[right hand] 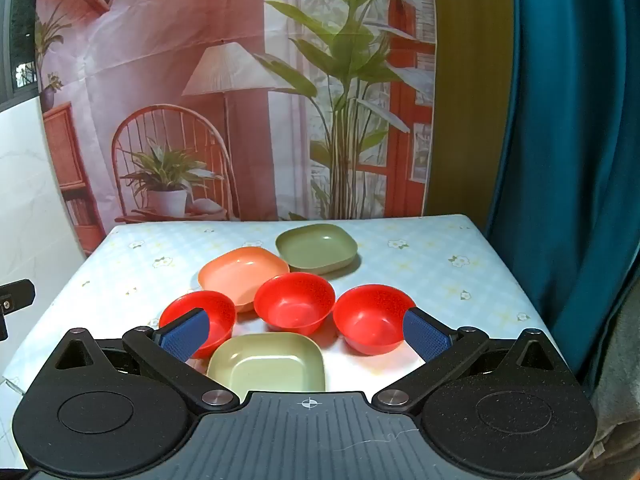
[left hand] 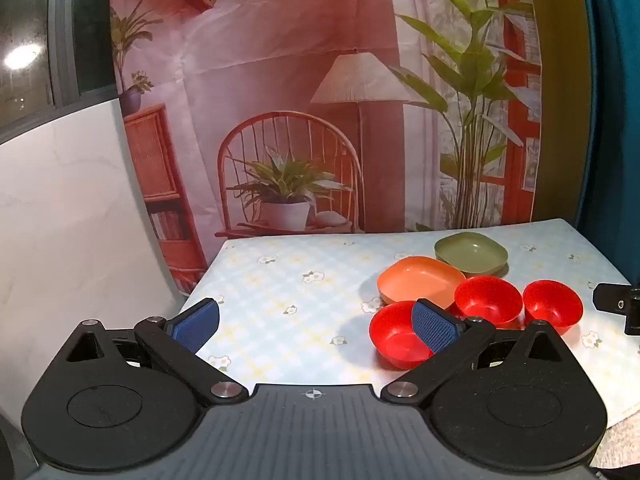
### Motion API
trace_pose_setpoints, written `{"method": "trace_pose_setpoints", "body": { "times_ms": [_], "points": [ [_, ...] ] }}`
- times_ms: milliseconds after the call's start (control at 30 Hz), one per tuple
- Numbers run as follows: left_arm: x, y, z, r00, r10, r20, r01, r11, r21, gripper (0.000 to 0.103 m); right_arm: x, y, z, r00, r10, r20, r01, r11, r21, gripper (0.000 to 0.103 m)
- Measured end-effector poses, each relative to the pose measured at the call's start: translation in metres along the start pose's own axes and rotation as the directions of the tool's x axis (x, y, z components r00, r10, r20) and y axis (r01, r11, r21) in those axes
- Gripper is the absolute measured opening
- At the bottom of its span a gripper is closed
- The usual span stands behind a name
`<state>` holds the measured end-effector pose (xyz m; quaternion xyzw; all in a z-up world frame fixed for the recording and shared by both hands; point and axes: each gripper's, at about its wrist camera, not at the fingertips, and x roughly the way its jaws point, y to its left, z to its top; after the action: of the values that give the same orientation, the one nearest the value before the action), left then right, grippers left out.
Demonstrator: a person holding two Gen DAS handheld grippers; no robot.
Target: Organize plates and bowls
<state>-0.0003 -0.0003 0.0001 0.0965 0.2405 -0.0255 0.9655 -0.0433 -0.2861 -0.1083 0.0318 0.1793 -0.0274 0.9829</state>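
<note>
Three red bowls sit in a row on the table: left bowl (right hand: 208,312) (left hand: 394,334), middle bowl (right hand: 294,300) (left hand: 488,300), right bowl (right hand: 372,318) (left hand: 554,304). Behind them lie an orange square plate (right hand: 240,272) (left hand: 420,282) and a dark green square plate (right hand: 316,248) (left hand: 472,254). A pale green square plate (right hand: 268,364) lies nearest, in the right wrist view only. My right gripper (right hand: 306,336) stands open above the pale green plate, holding nothing. My left gripper (left hand: 316,322) stands open over bare cloth left of the dishes, empty.
The table (left hand: 280,280) wears a pale blue checked cloth with flowers. A printed backdrop (right hand: 200,100) hangs behind it, a teal curtain (right hand: 560,160) to the right, a white wall (left hand: 60,220) to the left. The other gripper's black tip (left hand: 616,306) (right hand: 16,294) shows at each view's edge.
</note>
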Motion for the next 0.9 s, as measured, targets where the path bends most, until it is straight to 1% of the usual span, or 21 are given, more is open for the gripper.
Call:
{"method": "trace_pose_setpoints", "body": {
  "times_ms": [133, 900],
  "points": [
    [0.0003, 0.0006, 0.0003, 1.000, -0.005, -0.010, 0.005, 1.000, -0.013, 0.103, 0.0003, -0.0001, 0.0001, 1.000, 0.000, -0.004, 0.000, 1.000, 0.001, 0.103],
    [0.0033, 0.0006, 0.0023, 0.999, -0.002, -0.032, 0.002, 1.000, -0.012, 0.103, 0.0000, 0.0012, -0.0009, 1.000, -0.002, 0.000, 0.002, 1.000, -0.004, 0.103]
  ]
}}
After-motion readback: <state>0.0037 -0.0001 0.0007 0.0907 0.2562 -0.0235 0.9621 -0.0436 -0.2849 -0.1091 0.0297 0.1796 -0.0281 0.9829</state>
